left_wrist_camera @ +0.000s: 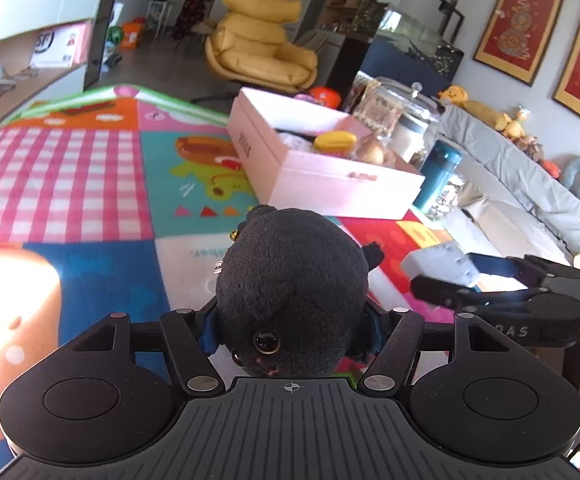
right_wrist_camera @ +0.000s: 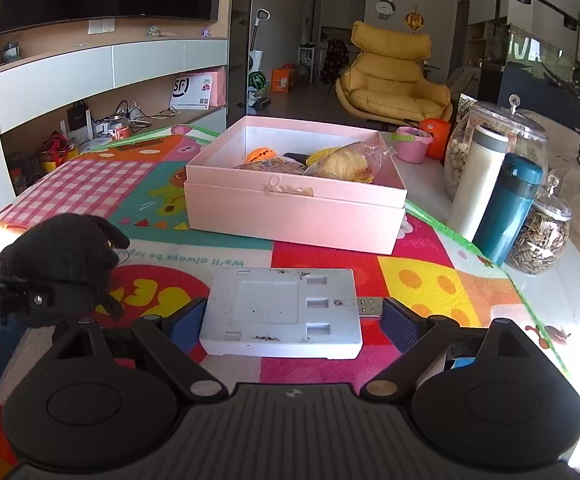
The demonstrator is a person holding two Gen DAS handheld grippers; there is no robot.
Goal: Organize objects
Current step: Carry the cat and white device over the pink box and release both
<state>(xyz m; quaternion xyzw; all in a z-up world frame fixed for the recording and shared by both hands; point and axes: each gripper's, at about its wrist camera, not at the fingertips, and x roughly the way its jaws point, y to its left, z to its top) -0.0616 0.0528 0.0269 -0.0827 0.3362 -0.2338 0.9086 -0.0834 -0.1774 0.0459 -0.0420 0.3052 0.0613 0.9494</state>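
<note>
My left gripper is shut on a black plush toy, its blue pads pressing both flanks above the colourful play mat. From the right wrist the toy shows at far left in the left gripper. A flat white device with a USB plug lies between the pads of my right gripper; one pad meets its left edge and the other meets the plug. Beyond both stands an open pink box holding bagged bread and yellow and orange toys. The left wrist view shows the box, the device and the right gripper.
Right of the box stand a white bottle, a teal bottle and glass jars of nuts and seeds. A pink cup sits behind the box. The mat ends near the table's right edge. A sofa lies to the right.
</note>
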